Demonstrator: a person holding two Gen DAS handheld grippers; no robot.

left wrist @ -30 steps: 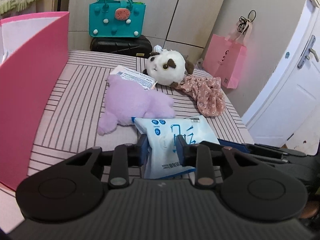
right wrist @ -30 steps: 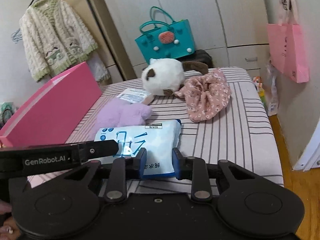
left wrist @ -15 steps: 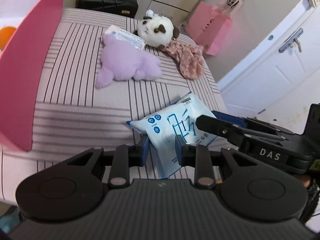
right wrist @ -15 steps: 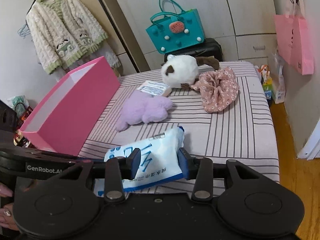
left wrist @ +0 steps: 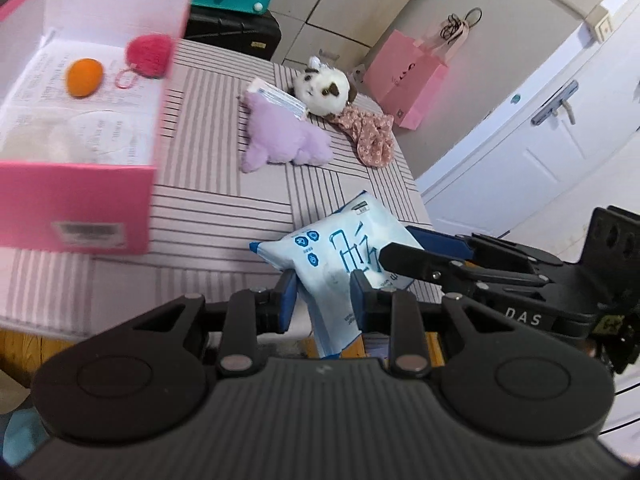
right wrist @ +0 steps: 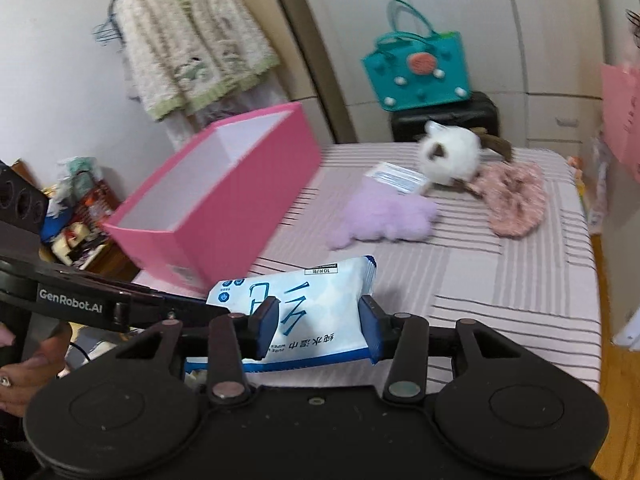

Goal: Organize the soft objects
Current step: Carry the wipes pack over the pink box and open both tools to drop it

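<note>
Both the left gripper (left wrist: 323,294) and the right gripper (right wrist: 318,322) clamp the wipes pack (left wrist: 340,256); the pink box (left wrist: 80,184) lies to the left, nearer the left one.

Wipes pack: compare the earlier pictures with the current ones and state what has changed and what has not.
The wipes pack has been lifted off the striped table and now hangs in the air near the pink box, whose inside has come into view. Both the left gripper and right gripper have kept their hold on it throughout. The purple plush, dog toy and floral cloth lie where they were.
</note>
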